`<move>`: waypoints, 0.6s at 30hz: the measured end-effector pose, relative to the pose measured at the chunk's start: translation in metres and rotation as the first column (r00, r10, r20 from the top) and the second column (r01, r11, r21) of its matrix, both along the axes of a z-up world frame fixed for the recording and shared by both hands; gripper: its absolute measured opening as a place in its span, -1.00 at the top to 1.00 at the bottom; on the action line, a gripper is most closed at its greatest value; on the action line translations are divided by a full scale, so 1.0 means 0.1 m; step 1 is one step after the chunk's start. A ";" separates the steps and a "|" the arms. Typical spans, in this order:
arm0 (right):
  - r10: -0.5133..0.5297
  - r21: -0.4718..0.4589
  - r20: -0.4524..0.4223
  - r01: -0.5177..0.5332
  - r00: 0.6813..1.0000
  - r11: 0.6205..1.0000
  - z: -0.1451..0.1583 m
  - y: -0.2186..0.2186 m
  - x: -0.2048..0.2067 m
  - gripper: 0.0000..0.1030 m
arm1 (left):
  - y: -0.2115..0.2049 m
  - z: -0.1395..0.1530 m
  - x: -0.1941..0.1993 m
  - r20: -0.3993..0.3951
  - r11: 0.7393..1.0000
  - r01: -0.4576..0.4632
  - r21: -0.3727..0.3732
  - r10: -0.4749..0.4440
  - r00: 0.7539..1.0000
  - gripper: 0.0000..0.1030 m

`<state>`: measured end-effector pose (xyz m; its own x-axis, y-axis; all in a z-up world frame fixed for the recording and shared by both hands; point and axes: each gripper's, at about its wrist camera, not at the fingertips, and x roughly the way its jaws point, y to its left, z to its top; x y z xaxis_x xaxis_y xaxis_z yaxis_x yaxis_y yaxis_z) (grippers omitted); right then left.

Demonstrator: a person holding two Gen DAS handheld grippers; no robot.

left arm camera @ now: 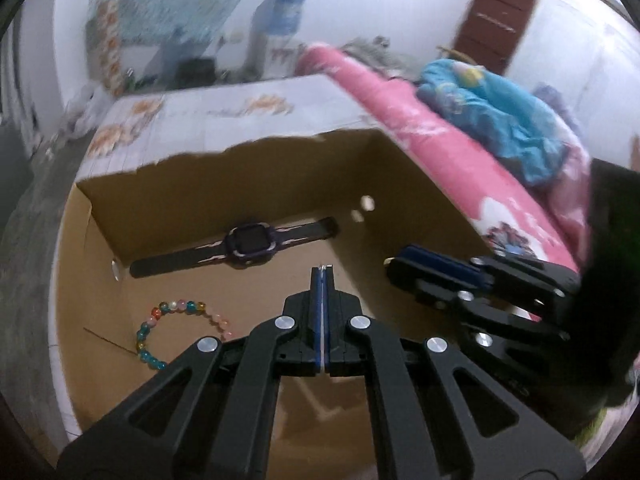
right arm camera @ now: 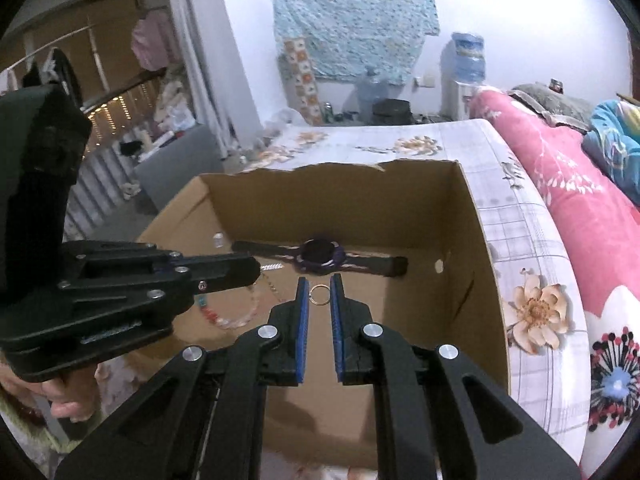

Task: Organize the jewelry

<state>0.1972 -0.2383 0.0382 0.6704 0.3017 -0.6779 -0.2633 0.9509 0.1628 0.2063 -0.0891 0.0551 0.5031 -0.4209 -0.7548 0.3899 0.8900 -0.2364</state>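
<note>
Cardboard box sat open on a floral bedspread, holding a watch, a bead bracelet and a small ring. Right gripper hung parted around the ring; left gripper was pressed together, crossing beside it.

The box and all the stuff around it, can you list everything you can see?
cardboard box: one, brown, on the flowered sheet
watch: one, dark purple, flat by the box's back wall
bead bracelet: one, many colours, on the box floor
ring: one, thin metal, box floor, seen between the right gripper's fingertips
chain: one, silvery, partly hidden beside the left gripper
quilt: one, pink, beside the box
left gripper: black, blue pads, shut
right gripper: black, blue pads, open
</note>
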 end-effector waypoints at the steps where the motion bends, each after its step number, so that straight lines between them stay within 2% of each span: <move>1: -0.012 -0.008 -0.008 0.012 1.000 1.000 -0.02 -0.01 0.04 0.78 | 0.01 -0.04 0.05 -0.007 1.000 -0.021 0.013 0.021 1.000 0.99; 3: -0.043 -0.014 -0.020 0.043 0.999 0.999 -0.06 -0.04 0.09 0.77 | 0.04 -0.10 0.10 -0.028 0.999 -0.047 0.014 0.048 0.998 0.91; 5: -0.050 -0.002 -0.028 0.049 0.998 0.999 -0.07 -0.06 0.10 0.76 | 0.07 -0.12 0.11 -0.043 0.998 -0.069 0.006 0.070 0.997 0.64; 6: -0.055 0.002 -0.029 0.055 0.998 0.998 -0.08 -0.07 0.10 0.71 | 0.09 -0.11 0.10 -0.038 0.997 -0.078 0.002 0.078 0.996 0.61; 8: -0.061 0.004 -0.024 0.061 0.998 0.998 -0.08 -0.09 0.08 0.59 | 0.11 -0.08 0.06 -0.015 0.995 -0.094 0.019 0.095 0.995 0.41; 18: -0.082 0.032 0.010 0.082 0.997 0.996 0.05 -0.14 -0.18 0.29 | 0.20 0.07 -0.15 0.025 0.992 -0.126 0.014 0.126 0.992 0.27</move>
<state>0.1796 -0.2525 0.0433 0.7014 0.2666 -0.6610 -0.1865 0.9638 0.1908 0.1908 -0.0694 0.0625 0.5692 -0.3413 -0.7480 0.2795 0.9359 -0.2143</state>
